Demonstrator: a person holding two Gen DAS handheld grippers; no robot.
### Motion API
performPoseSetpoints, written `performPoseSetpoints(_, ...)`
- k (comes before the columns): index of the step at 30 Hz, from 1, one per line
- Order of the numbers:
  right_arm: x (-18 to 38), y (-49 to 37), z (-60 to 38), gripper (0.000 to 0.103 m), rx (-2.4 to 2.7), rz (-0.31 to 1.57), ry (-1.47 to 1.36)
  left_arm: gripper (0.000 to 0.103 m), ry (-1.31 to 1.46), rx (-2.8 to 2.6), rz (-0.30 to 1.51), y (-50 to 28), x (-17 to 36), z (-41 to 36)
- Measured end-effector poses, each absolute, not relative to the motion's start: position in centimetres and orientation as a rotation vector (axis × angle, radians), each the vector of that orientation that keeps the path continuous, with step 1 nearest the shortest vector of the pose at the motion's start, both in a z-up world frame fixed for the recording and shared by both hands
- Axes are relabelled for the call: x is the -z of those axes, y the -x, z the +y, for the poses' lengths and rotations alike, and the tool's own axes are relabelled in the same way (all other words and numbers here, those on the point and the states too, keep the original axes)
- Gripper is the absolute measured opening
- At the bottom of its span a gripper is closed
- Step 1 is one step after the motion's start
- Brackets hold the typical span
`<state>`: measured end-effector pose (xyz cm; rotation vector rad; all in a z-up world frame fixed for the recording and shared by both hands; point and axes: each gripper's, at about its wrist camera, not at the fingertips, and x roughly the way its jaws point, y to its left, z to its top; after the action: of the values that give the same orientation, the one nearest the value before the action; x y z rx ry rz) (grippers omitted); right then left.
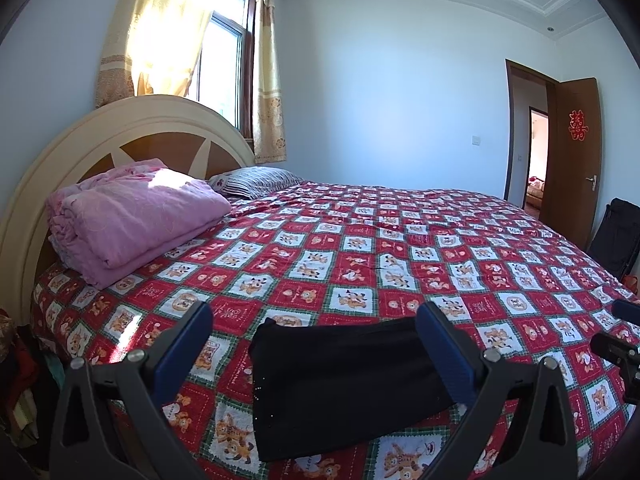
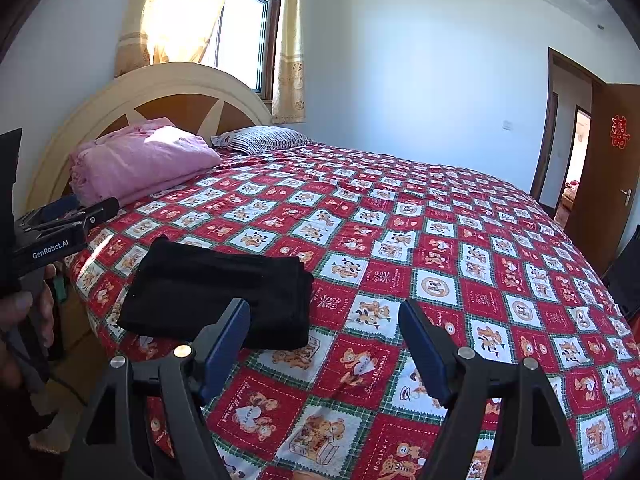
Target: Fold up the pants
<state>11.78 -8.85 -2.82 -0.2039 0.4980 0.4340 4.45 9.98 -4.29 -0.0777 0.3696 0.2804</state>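
The black pants (image 1: pixel 344 384) lie folded into a flat rectangle on the red patterned bedspread (image 1: pixel 360 248) near the bed's front edge. My left gripper (image 1: pixel 316 348) is open and empty, hovering just above the pants with its blue pads either side of them. In the right wrist view the pants (image 2: pixel 220 288) lie to the left. My right gripper (image 2: pixel 324 344) is open and empty, above the bedspread (image 2: pixel 440 240) just right of the pants. The left gripper's body (image 2: pixel 60 228) shows at the left edge there.
A folded pink blanket (image 1: pixel 132 216) and a striped pillow (image 1: pixel 256 182) lie by the round headboard (image 1: pixel 100 136). A curtained window is behind it. An open brown door (image 1: pixel 572 152) and a black object (image 1: pixel 616 236) stand at the right.
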Motion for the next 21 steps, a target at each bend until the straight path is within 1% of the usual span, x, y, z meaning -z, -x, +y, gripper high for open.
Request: performPoseSetpoints(21, 3.01, -11.92, -9.17, 0.078, -0.432, 0.486, 0.223, 0.103, 0.080, -0.247, 0.399, -4.98, 4.49, 9.45)
